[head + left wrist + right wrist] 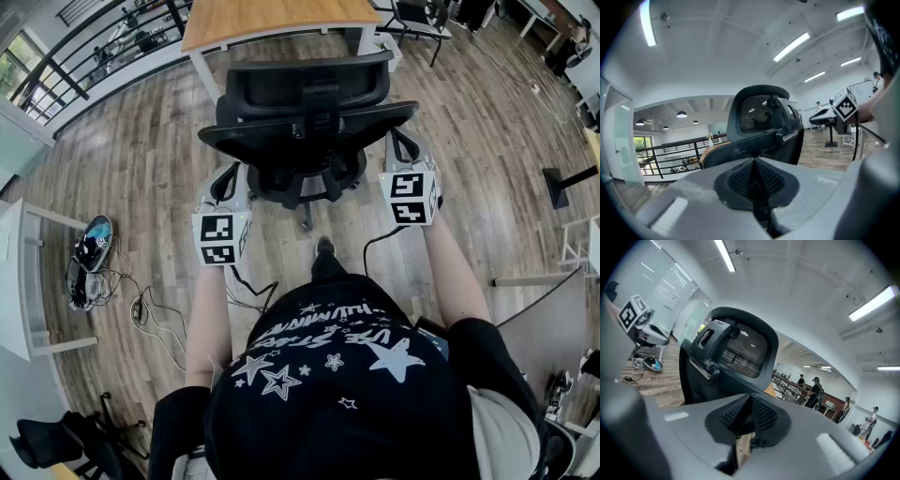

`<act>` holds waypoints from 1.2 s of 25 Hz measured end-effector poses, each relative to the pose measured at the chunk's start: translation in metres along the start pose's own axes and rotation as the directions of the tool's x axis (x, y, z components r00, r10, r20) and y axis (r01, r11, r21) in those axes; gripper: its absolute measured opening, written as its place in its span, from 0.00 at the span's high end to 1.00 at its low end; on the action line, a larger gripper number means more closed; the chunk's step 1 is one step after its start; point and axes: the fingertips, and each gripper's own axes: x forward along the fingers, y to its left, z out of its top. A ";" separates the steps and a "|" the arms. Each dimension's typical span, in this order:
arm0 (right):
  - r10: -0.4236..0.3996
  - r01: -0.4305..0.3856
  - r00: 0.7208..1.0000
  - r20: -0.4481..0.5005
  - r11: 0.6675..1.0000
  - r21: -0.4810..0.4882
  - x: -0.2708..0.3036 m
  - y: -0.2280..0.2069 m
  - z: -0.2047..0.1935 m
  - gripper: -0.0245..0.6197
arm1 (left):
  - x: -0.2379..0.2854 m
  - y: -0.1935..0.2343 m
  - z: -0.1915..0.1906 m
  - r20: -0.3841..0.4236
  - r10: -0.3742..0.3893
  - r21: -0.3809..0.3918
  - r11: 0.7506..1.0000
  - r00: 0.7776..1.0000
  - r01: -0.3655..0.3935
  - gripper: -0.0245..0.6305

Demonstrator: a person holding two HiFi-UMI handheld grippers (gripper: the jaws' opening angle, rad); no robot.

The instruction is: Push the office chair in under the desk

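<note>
Office chair (pixel 305 122) stands on the wood floor (pixel 487 141) in front of the counter (pixel 272 21), its backrest toward the person. Cables (pixel 141 314) lie at the left. Left tongs (pixel 228 178) and right tongs (pixel 403 150), both closed and empty, flank the backrest.

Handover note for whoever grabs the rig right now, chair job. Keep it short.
Left tongs: shut, empty, behind the office chair at its left edge.
Right tongs: shut, empty, behind its right edge.
Contact with the chair: cannot tell.
Chair stands in front of the desk, not yet under it.
Done: both tongs lined up behind the chair.
Left: push it in under the desk.
</note>
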 end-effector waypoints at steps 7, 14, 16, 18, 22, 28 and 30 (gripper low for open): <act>0.023 -0.023 1.000 -0.010 1.000 0.007 0.003 0.006 -0.003 0.96 | 0.000 0.001 -0.003 -0.004 -0.001 -0.003 1.000 1.000 0.001 0.96; 0.013 -0.013 1.000 -0.020 1.000 0.024 0.004 0.004 -0.004 0.96 | -0.013 0.006 -0.004 0.002 0.005 -0.012 1.000 1.000 -0.005 0.96; -0.015 0.015 1.000 -0.010 1.000 0.012 0.003 0.000 -0.001 0.96 | -0.017 0.009 -0.007 0.001 0.008 -0.011 1.000 1.000 -0.008 0.96; -0.047 0.047 0.999 0.002 0.999 -0.002 0.002 -0.004 0.002 0.96 | -0.021 0.013 -0.011 -0.004 0.009 -0.007 1.000 1.000 -0.009 0.96; -0.063 0.063 0.997 -0.033 0.998 -0.015 0.005 -0.007 -0.003 0.96 | -0.022 0.020 -0.013 -0.006 0.002 -0.009 1.000 1.000 -0.002 0.96; -0.137 0.138 0.990 0.014 0.990 -0.042 0.026 -0.028 0.001 0.96 | 0.001 0.033 -0.009 0.012 -0.001 0.035 0.999 1.000 0.000 0.96; -0.166 0.170 0.985 0.052 0.980 -0.103 0.033 -0.034 0.005 0.95 | 0.012 0.040 -0.006 0.025 0.014 0.077 0.997 1.000 -0.016 0.95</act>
